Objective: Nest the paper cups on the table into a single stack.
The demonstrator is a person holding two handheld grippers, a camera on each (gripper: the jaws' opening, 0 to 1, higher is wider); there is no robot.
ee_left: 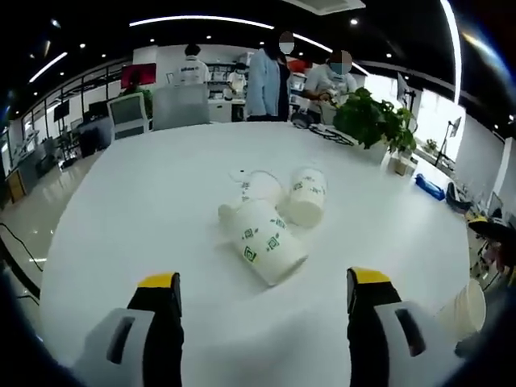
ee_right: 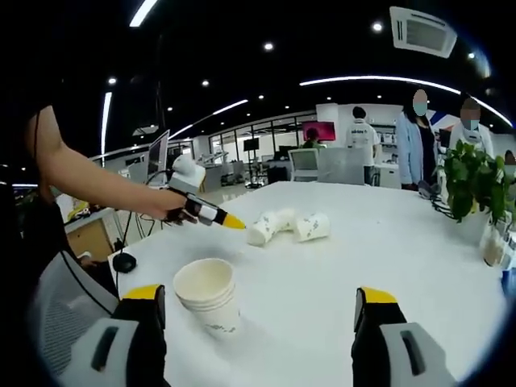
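Note:
Three white paper cups with green print lie on their sides in the middle of the white table [ee_left: 145, 201]: a near one [ee_left: 270, 242], one to its right [ee_left: 308, 196] and one behind [ee_left: 258, 187]. My left gripper [ee_left: 264, 294] is open and a short way in front of them. In the right gripper view these lying cups [ee_right: 270, 226] sit just past the left gripper [ee_right: 205, 211], which a hand holds out from the left. An upright stack of nested cups [ee_right: 208, 294] stands ahead of my open right gripper [ee_right: 260, 310], near its left jaw and untouched. The same stack [ee_left: 463, 310] appears at the right edge of the left gripper view.
A potted plant [ee_left: 372, 119] stands at the table's far right [ee_right: 472, 185], with small items beside it. People stand beyond the far edge [ee_left: 266, 76], near an office chair [ee_left: 129, 114]. A person's arm [ee_right: 89, 181] reaches in from the left.

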